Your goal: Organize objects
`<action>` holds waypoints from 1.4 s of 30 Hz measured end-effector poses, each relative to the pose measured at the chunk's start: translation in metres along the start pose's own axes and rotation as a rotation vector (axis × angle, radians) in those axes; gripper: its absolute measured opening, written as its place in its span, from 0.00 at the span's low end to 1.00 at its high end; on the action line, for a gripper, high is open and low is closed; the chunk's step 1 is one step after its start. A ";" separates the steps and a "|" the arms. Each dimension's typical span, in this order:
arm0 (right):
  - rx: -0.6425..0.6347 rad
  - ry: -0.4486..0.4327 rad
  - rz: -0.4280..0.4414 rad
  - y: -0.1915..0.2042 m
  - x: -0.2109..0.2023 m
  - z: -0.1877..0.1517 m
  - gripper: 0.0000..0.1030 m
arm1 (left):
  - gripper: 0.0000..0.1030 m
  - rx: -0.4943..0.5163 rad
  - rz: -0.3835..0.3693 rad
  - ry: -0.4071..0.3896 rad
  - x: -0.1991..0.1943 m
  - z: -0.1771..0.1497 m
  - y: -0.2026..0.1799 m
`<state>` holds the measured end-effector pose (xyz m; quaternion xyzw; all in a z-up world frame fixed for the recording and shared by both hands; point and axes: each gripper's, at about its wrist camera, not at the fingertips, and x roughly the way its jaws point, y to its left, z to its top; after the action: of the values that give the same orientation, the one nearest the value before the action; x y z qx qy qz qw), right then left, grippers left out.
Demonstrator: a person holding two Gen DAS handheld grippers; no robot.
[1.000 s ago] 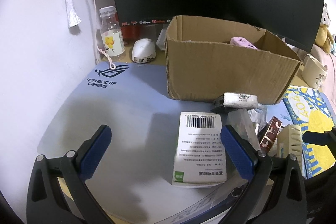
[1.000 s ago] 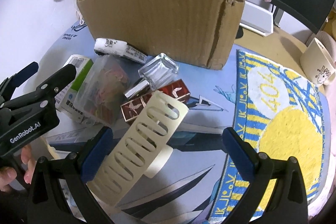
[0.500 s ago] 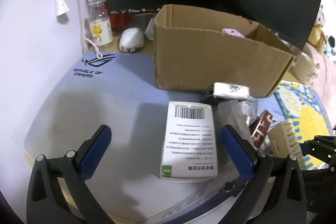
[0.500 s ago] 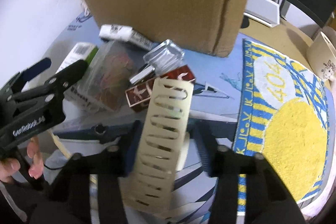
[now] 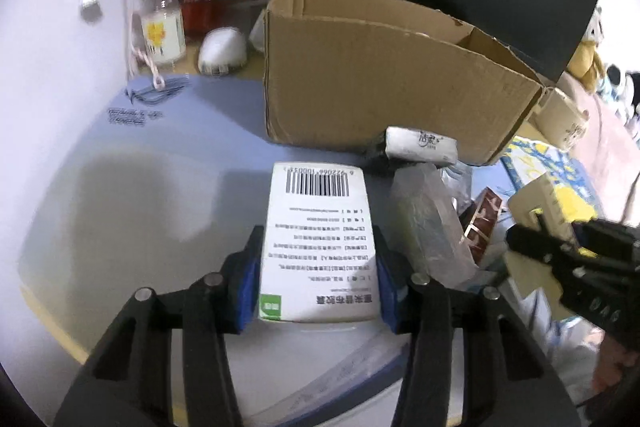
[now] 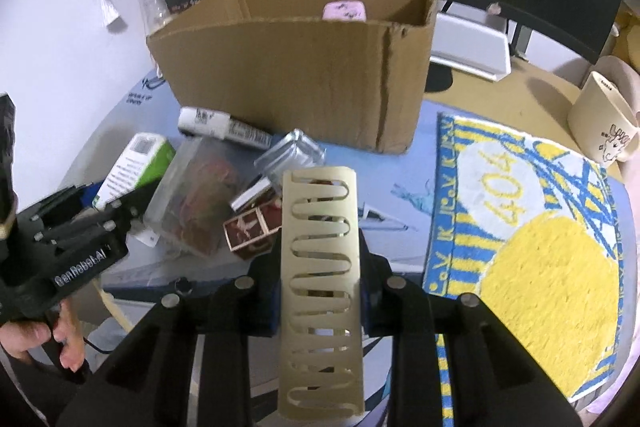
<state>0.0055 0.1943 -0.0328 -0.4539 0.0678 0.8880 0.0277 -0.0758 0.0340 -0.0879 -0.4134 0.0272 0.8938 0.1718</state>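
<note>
A white medicine box (image 5: 320, 227) with a barcode lies on the grey-blue mat. My left gripper (image 5: 318, 267) has its jaws closing, and the blue pads (image 5: 246, 283) press on both long sides of the box. My right gripper (image 6: 320, 267) is shut on a cream slotted holder (image 6: 320, 211), which it holds lengthwise above the mat. Behind both stands the open cardboard box (image 6: 300, 79), with a pink item (image 6: 344, 11) inside. In the right wrist view the left gripper (image 6: 80, 227) sits at the left, held by a hand.
Between the grippers lie a tissue pack (image 6: 216, 125), a clear bag of rubber bands (image 6: 196, 195), a glass bottle (image 6: 290, 157) and a dark red box (image 6: 252, 227). A yellow-blue towel (image 6: 540, 247) and cup (image 6: 600, 125) are at the right. A drink bottle (image 5: 160, 19) and mouse (image 5: 222, 51) stand far left.
Both grippers went from wide open to closed. The left one moved forward over the white box and gripped it. The right one gripped the cream holder and lifted it straight.
</note>
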 end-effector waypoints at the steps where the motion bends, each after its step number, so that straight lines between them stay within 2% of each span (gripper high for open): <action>1: 0.001 -0.008 0.000 0.000 -0.001 0.001 0.30 | 0.45 0.009 0.000 -0.002 0.000 0.000 -0.001; 5: -0.004 -0.022 0.002 -0.003 -0.002 0.006 0.30 | 0.45 -0.005 -0.018 -0.004 -0.001 0.001 0.001; 25: -0.018 -0.098 0.019 -0.004 -0.014 0.005 0.30 | 0.44 -0.079 0.044 -0.142 -0.027 0.011 0.020; 35: 0.003 -0.137 0.028 -0.014 -0.028 0.008 0.30 | 0.44 -0.069 0.054 -0.166 -0.037 0.016 0.016; 42: 0.002 -0.166 0.022 -0.015 -0.040 0.016 0.30 | 0.44 -0.065 0.092 -0.200 -0.047 0.027 0.014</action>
<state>0.0180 0.2122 0.0069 -0.3779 0.0710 0.9228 0.0238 -0.0721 0.0125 -0.0359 -0.3261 -0.0002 0.9378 0.1191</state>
